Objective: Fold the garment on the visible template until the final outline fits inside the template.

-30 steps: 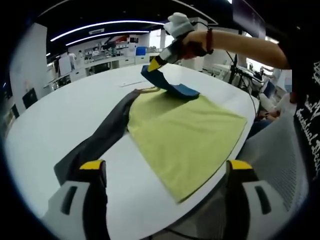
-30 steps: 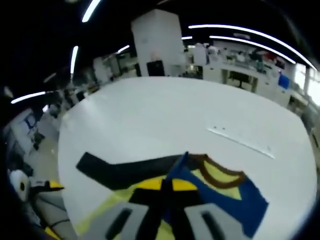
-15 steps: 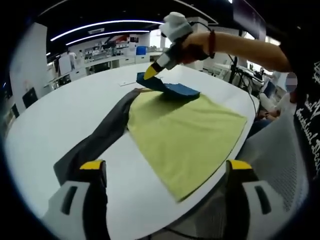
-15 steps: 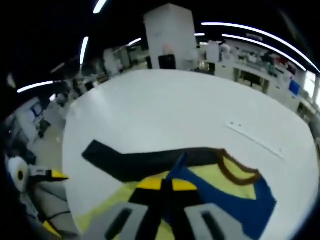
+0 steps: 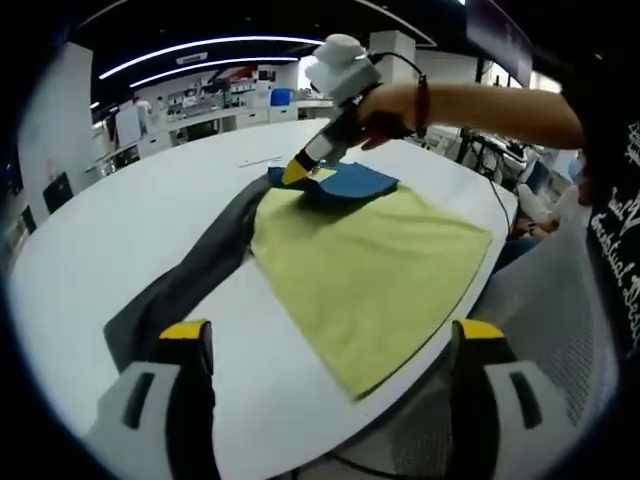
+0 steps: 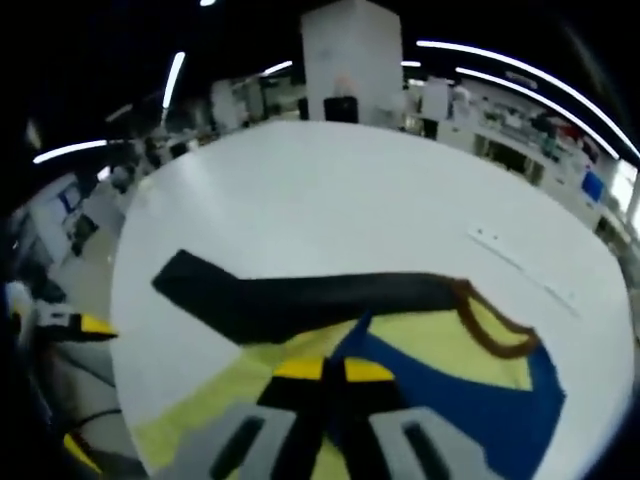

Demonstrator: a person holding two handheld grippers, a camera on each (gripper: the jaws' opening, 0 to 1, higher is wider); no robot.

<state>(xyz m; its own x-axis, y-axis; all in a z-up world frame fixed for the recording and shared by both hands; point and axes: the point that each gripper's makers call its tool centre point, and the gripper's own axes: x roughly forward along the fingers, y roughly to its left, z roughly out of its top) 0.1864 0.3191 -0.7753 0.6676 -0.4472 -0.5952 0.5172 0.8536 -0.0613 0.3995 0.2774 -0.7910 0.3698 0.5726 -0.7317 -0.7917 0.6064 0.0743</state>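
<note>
Garment (image 5: 375, 265) lies flat on white table (image 5: 120, 220), yellow-green body spread twd the near right edge, dark sleeve (image 5: 185, 285) running out to the near left. Blue sleeve (image 5: 345, 180) at far end is folded over onto the yellow body. Right gripper (image 5: 297, 170), held by a hand (image 5: 390, 100), has jaws pinched tight on tip of the blue sleeve, low, just abv the cloth near the brown collar (image 6: 495, 330). Left gripper (image 5: 325, 345) sits back at near edge, jaws wide apart, holding nothing.
</note>
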